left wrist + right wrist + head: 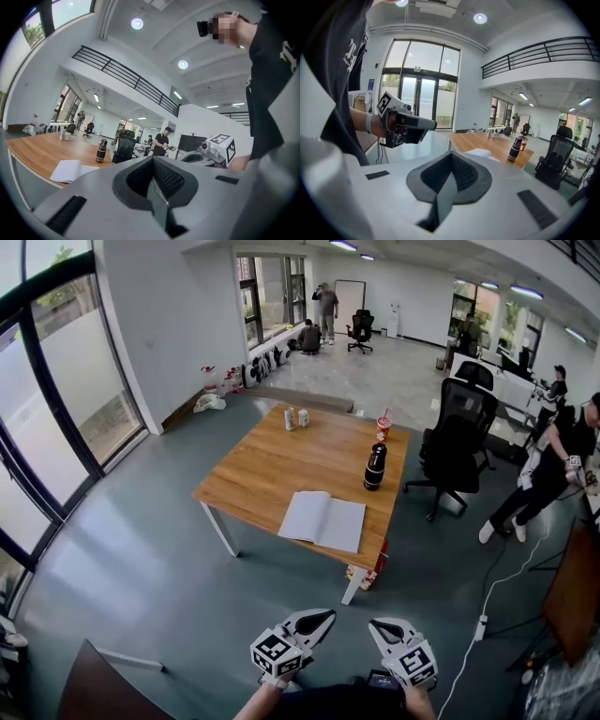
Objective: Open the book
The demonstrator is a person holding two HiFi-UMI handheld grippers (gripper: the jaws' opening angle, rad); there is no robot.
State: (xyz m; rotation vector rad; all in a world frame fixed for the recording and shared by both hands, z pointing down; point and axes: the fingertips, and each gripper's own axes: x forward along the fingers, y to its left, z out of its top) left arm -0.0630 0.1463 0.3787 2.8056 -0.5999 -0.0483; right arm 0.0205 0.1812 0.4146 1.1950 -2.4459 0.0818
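The book point(323, 519) lies by the front edge of the counter point(272, 460), seemingly spread open already, well apart from the person. The left tongs point(322, 618) and right tongs point(379, 625) are both pinched closed, empty. Best to step closer first, then check the pages lie flat.

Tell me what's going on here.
A person stands back from the wooden table, holding the left tongs and right tongs out in front, both shut and empty. Nothing is being handled. The white book lies near the table's front edge, apparently spread open, with a dark bottle beyond it.
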